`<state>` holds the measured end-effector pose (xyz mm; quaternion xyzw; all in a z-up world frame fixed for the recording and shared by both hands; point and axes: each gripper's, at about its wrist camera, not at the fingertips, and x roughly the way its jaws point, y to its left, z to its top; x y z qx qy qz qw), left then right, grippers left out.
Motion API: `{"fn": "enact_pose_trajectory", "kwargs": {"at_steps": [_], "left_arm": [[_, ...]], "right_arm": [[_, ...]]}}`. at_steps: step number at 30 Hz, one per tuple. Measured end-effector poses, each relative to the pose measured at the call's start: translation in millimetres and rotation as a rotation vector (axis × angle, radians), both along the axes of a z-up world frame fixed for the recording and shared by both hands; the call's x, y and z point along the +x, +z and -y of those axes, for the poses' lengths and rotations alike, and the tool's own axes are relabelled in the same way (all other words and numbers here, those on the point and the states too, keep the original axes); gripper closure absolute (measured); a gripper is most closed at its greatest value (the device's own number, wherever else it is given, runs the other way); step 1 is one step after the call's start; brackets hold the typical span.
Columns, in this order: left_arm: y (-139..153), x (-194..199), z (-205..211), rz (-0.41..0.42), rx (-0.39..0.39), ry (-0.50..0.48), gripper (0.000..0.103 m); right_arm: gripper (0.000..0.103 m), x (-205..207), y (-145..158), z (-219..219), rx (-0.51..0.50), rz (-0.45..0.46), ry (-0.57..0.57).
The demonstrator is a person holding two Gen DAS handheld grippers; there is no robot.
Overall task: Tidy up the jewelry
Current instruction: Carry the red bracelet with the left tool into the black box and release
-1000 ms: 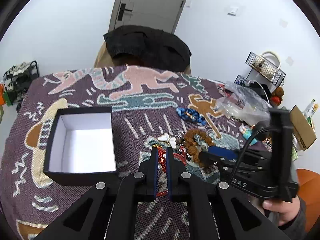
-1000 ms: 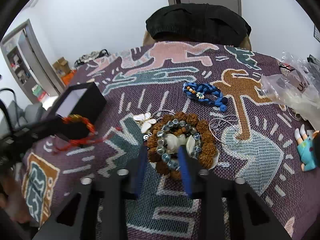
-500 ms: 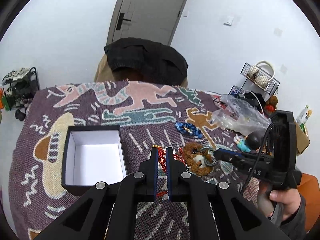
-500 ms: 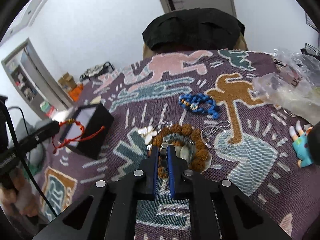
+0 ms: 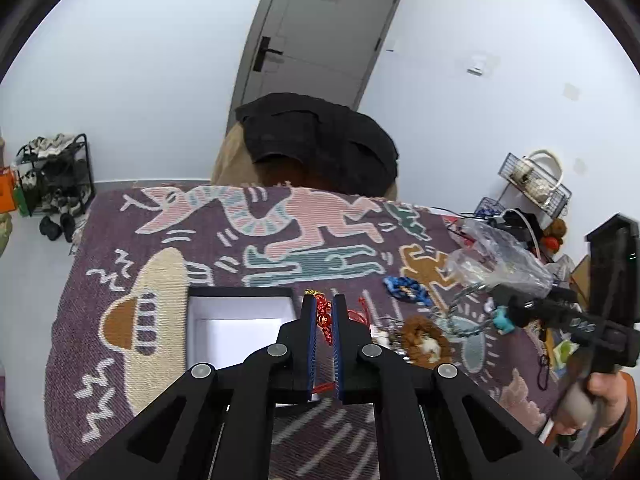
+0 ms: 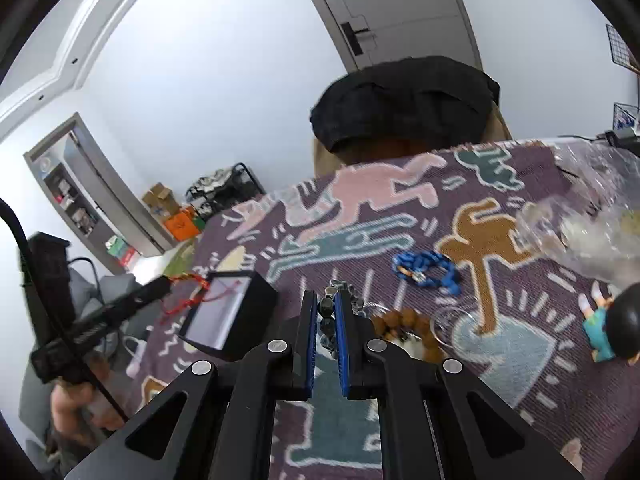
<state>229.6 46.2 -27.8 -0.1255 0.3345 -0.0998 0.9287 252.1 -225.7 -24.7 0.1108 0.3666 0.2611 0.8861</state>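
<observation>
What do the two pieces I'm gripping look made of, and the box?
Red bracelet in the left gripper: looks like knotted cord, matte, with trailing thread ends. Dark bead bracelet in the right gripper: glossy faceted beads, probably stone or glass. Box: likely rigid cardboard, matte black outside, white inside.

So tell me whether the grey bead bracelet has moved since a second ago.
Yes. The grey bead bracelet has left the brown bead pile, lifted in the right gripper.
</observation>
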Motion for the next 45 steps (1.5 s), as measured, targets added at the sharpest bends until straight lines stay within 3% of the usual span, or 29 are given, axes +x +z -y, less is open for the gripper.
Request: {"fn": "enact_pose_trajectory", "kwargs": {"at_steps": [8,13,15,17,19,20,34,38,40,41,43,45], "left_arm": [[-18.4,16.6,-23.6,-0.055,0.006,0.012,0.096],[-31.5,27.8,-37.4,-0.087,-0.048,0.004,0.093],[-36.9,30.9,-43.7,-0.114,-0.067,0.009,0.086],[-38.8,28.1,-52.4,-0.115,-0.109,0.02,0.055],[-35.6,19.9,-63.3,-0.084,-0.132,0.056,0.032],[-33.1,15.5,-68.6,-0.064,-0.132,0.073,0.029],[-37.7,-22.9,-122.3,-0.066,-0.108,0.172,0.029],[-40.5,-33.1,-126.4,-0.07,-0.113,0.177,0.029],[-40.0,-37.9,-125.0,-0.066,-0.097,0.18,0.028],[-39.7,-40.0,-123.3,-0.063,-0.084,0.182,0.025],[-38.7,-43.7,-120.1,-0.055,-0.065,0.185,0.016],[-37.3,-44.4,-116.7,-0.052,-0.059,0.191,0.008]], "right_arm": [[0.093,-2.1,8.6,-20.8,0.082,0.039,0.01],[0.093,-0.9,7.5,-44.8,0.085,0.037,0.03],[0.093,-1.0,8.1,-55.6,0.08,0.039,0.043],[0.093,-0.8,8.0,-69.5,0.076,0.037,0.062],[0.093,-0.8,6.7,-83.1,0.071,0.035,0.081],[0.093,-0.4,5.6,-87.6,0.069,0.034,0.087],[0.093,9.6,-29.6,-175.8,0.019,-0.018,0.174],[0.092,10.4,-41.3,-195.9,-0.073,-0.049,0.154],[0.077,8.2,-41.0,-197.6,-0.095,-0.056,0.139],[0.054,4.6,-38.3,-195.0,-0.086,-0.049,0.13],[0.031,-3.8,-31.8,-185.8,-0.067,-0.013,0.106],[0.029,-12.8,-23.4,-174.4,-0.055,0.018,0.084]]}}
